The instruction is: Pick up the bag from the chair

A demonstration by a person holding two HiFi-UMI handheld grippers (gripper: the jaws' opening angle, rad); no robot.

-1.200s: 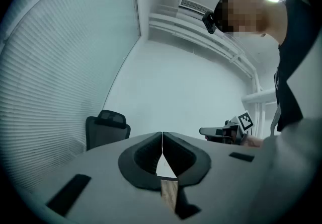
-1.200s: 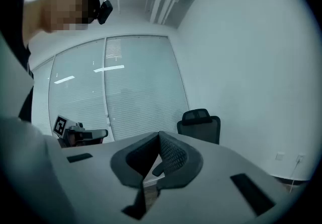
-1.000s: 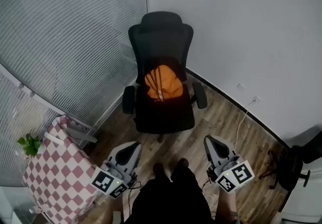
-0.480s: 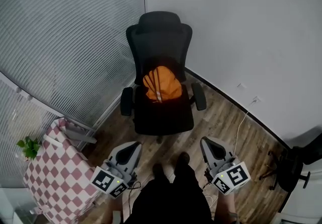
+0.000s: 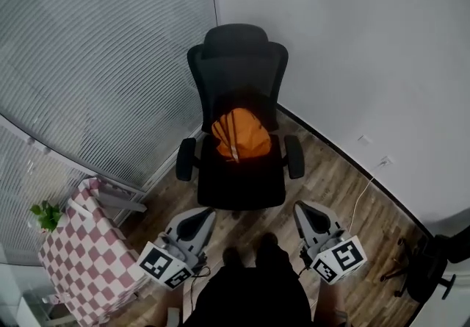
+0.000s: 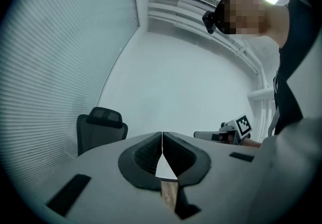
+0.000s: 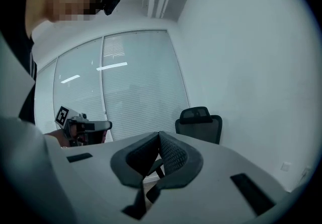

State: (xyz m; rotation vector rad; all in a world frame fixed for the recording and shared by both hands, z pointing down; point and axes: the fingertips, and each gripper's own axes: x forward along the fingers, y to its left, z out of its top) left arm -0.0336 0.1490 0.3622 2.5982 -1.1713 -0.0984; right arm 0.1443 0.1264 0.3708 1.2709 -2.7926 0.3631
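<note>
bag point(image 5: 240, 134) dead ahead, both grippers closed on nothing

nearest, the left gripper point(image 5: 197, 220) and right gripper point(image 5: 307, 214) hang beside the person, each with jaws pressed together and empty. beyond them the chair point(image 5: 240, 184) faces this way. the orange bag leans on the backrest at the seat's rear, long axis running away, the left gripper slightly nearer. its contents cannot be told.

Head view looks steeply down, gripper views forward from low — all share the chair point(image 5: 239, 76).
</note>
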